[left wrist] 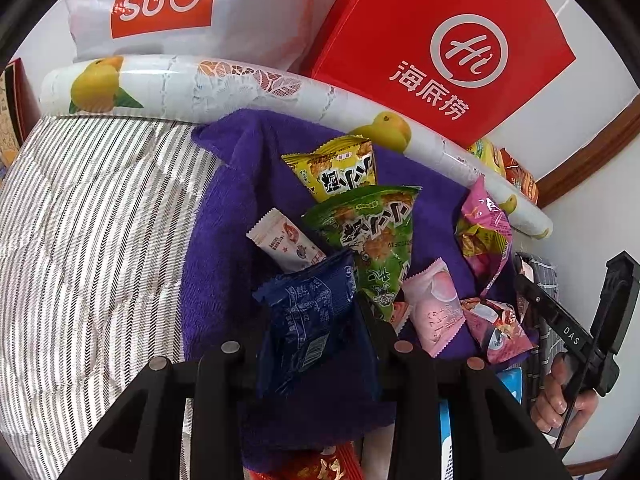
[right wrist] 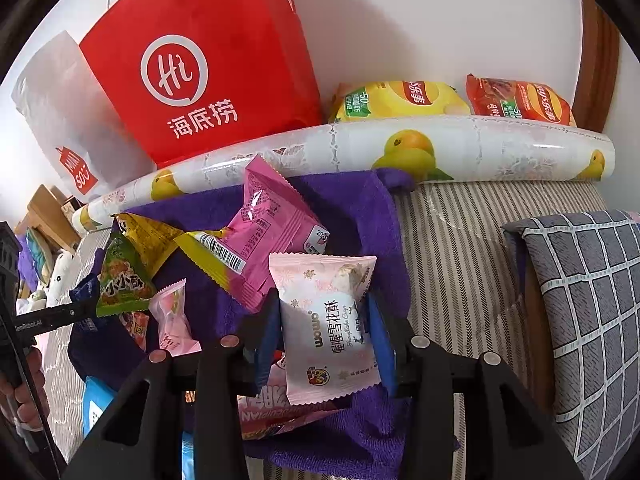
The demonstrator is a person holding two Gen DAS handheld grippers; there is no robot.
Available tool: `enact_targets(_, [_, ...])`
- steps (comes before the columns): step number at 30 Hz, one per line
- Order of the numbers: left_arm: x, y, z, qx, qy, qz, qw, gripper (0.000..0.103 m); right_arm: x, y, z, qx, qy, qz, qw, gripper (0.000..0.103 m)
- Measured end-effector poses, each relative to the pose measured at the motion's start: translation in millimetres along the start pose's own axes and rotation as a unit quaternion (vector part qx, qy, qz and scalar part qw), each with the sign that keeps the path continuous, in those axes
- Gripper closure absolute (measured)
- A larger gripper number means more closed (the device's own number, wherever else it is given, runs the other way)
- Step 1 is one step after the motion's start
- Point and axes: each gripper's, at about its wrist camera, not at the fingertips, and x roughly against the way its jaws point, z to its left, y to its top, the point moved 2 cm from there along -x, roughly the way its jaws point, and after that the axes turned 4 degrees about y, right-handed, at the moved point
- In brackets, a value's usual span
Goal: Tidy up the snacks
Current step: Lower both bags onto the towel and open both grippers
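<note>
Snacks lie heaped on a purple plush towel (left wrist: 224,216) spread over the striped bed. Left claw (left wrist: 316,320) grips a dark-blue foil packet (left wrist: 308,320); right claw (right wrist: 326,320) grips a pale-pink snowflake-printed packet (right wrist: 328,328). Keep both pinches firm, lifting clear without dragging neighbouring packets.

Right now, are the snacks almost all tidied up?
Not yet. Nothing looks sorted so far. The left gripper holds a dark blue packet, and the right gripper holds a pale pink snowflake packet. Green, yellow and pink packets lie jumbled on the purple towel.
</note>
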Motion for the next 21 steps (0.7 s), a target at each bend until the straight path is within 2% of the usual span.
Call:
enact_targets(11, [-4.6, -2.1, -1.5, -0.005, -0.005, 0.008, 0.9999, 0.069, -5.6, -2.2, 3.4, 0.0, 0.006, 0.022, 1.0, 0.058])
enact_targets(17, [-4.2, -4.1, -3.5, -0.008, -0.005, 0.021, 0.9997, 0.069, 8.0, -2.0, 7.4, -0.003, 0.014, 0.014, 1.0, 0.035])
enact_targets(20, [1.5, -6.0, -4.6, -0.013, -0.003, 0.024, 0.9996, 0.053, 21.9, -1.7, 11.9, 0.002, 0.01, 0.001, 1.0, 0.033])
enact_targets(21, [5.6, -7.4, -6.0, -0.02, 0.0, 0.019, 0.9996, 0.052, 28.2, -2.8, 14.9, 0.005, 0.007, -0.004, 1.0, 0.033])
